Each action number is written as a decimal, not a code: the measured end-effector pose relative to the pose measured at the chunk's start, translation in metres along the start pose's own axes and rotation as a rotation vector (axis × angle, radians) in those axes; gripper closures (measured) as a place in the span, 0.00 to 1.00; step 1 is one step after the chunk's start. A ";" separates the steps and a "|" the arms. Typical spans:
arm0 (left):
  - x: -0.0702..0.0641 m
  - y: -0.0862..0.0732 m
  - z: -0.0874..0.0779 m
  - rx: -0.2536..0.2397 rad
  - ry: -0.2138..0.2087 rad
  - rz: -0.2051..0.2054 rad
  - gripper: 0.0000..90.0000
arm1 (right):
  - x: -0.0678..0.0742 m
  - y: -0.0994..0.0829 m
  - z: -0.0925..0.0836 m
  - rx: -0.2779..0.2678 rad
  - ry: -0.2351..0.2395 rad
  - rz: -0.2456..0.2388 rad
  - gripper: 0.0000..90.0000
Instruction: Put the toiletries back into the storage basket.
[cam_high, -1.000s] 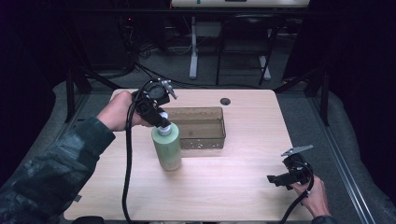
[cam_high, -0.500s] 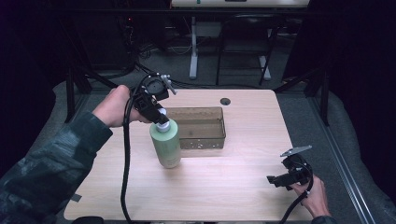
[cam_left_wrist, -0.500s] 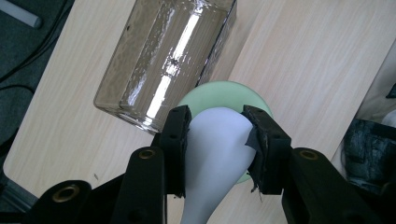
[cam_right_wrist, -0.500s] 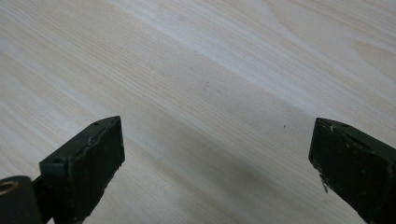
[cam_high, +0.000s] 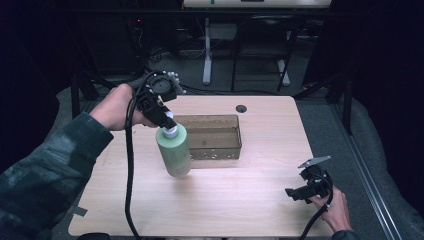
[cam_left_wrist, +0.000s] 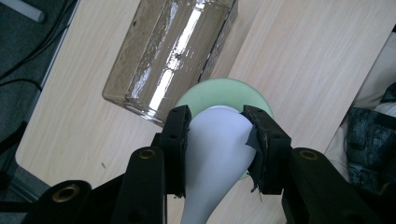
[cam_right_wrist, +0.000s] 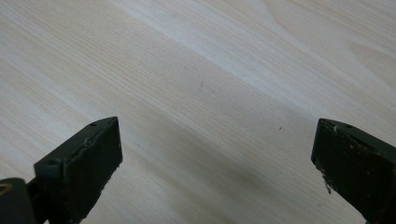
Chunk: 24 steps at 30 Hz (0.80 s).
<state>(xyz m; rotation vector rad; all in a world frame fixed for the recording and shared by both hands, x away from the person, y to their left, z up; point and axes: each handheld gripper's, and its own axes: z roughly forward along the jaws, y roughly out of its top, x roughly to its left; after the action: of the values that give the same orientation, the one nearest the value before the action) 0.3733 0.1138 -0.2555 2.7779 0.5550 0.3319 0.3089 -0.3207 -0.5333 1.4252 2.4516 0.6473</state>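
- At the far left of the high view, a person's forearm in a dark mottled sleeve (cam_high: 45, 170) reaches in over the pale wooden table (cam_high: 240, 200).
- That hand holds the left gripper (cam_high: 167, 120), a black two-jaw tool with a thick black cable (cam_high: 129, 165) hanging down across the table's near-left part.
- The left gripper is clamped on the white cap (cam_left_wrist: 215, 144) of a pale green, round-bodied plastic bottle (cam_high: 174, 150); in the left gripper view both black jaws press against the cap's sides, with the bottle's green shoulder (cam_left_wrist: 219, 91) showing past them.
- The bottle hangs upright from the jaws, left of the table's centre; whether its base touches the tabletop cannot be told.
- Just beside the bottle, to its right, stands a clear brownish rectangular plastic bin (cam_high: 212, 136), open at the top.
- Beyond the bin, near the table's far edge, is a small dark round hole (cam_high: 241, 108) in the tabletop.
- At the near-right corner, a hand holds the right gripper (cam_high: 295, 192), low over the table and well apart from the bottle and bin.
- In the right gripper view its jaws stand wide apart with only bare wood between them.
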 end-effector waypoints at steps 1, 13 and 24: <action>0.000 0.000 -0.002 0.001 -0.002 0.002 0.70 | 0.000 0.000 0.000 0.001 0.000 0.003 0.01; 0.003 0.006 -0.011 0.013 0.010 0.010 0.70 | 0.000 -0.001 0.000 0.007 0.001 0.011 0.01; 0.009 0.010 -0.013 0.004 0.017 0.000 0.70 | 0.000 -0.001 -0.001 0.008 -0.008 0.002 0.01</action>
<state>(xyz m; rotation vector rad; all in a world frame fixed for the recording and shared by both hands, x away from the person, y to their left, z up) 0.3816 0.1117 -0.2385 2.7816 0.5610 0.3548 0.3079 -0.3216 -0.5331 1.4310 2.4493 0.6323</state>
